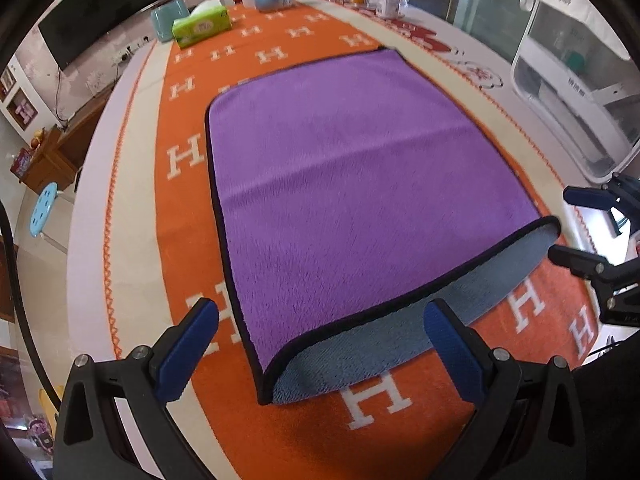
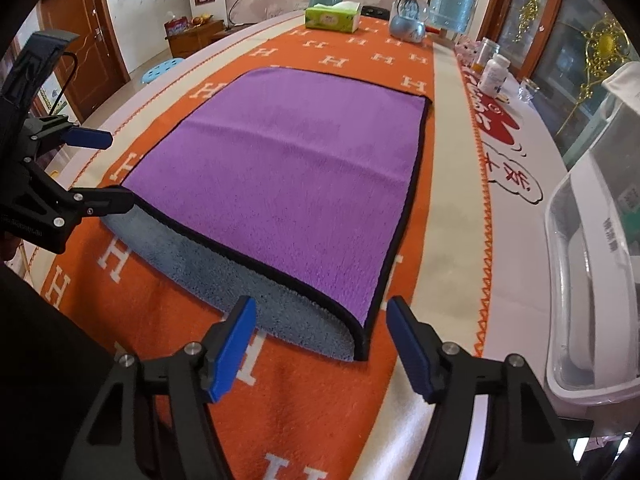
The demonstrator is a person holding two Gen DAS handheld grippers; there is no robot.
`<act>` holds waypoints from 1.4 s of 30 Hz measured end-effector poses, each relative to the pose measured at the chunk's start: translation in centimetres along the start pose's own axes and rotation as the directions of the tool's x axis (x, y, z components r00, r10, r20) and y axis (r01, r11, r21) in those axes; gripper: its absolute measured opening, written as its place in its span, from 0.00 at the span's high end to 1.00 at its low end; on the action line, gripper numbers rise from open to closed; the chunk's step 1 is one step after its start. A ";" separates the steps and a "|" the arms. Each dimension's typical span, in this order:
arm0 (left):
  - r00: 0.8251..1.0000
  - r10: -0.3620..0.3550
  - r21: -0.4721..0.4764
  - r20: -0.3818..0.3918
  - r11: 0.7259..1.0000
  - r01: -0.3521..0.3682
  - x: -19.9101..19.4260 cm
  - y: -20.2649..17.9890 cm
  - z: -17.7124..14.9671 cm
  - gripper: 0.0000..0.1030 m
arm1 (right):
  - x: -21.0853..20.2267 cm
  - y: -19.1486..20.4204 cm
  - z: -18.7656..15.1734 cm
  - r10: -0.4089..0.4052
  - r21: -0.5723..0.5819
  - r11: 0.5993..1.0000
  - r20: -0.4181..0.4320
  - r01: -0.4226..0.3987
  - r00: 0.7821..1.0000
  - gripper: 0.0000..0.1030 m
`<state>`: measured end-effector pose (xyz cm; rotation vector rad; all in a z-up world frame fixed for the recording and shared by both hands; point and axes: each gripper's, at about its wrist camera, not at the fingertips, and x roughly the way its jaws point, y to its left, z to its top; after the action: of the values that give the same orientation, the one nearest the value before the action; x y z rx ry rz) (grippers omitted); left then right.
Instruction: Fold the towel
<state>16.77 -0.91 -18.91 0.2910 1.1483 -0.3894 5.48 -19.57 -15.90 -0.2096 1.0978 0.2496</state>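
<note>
Purple towel (image 1: 352, 184) is lying on the orange H-print runner (image 1: 184, 92) down the middle of the bench (image 1: 92, 216), and it looks like it's already been doubled over once. The purple layer sits on top, and a grey-blue underside (image 1: 400, 344) sticks out along the near edge, so the two layers aren't lined up there. Black trim runs round the edges.

Both grippers are hanging just off that near edge and neither one has hold of anything. The left gripper (image 1: 320, 344) has its jaws wide open, straddling the near left corner from above, pads clear of the cloth as far as I can tell. The right gripper (image 2: 320, 344) is the same story at the near right corner: jaws spread wide, nothing between them. In the right view the left one's black finger (image 2: 108, 202) looks like it's right at the trim on the left corner, can't tell if it's actually touching.

My read: first fold is done, and this is the bit between folds. Next move probably calls for either tidying that near edge so the grey strip is covered, or dropping both sets of jaws onto the near corners, pinching both layers together and carrying them to the far edge. Grabbing only the top layer would peel the fold open.

Tissue box (image 1: 202, 26) and bottles (image 2: 494, 72) at the far end are well out of the way.
</note>
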 end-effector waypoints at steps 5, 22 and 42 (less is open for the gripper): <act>0.998 -0.047 -0.015 -0.039 0.999 0.047 1.2 0.4 -0.5 0.01 | 0.9 -0.1 -0.3 0.012 -0.009 1.000 -0.023 -0.012 1.000 0.40; 0.981 -0.165 -0.123 -0.097 0.981 0.153 2.4 1.9 -2.1 0.29 | 1.6 -0.3 -1.0 0.009 -0.024 1.000 -0.056 -0.010 0.998 0.64; 0.983 -0.138 -0.154 -0.125 0.981 0.118 2.6 4.1 -2.2 0.85 | 1.5 -0.5 -1.2 -0.025 -0.025 0.999 -0.070 0.023 0.997 0.81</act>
<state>17.70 3.27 -22.08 0.1162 1.3265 -0.4006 5.33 -20.27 -17.77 -0.2546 1.1614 0.2357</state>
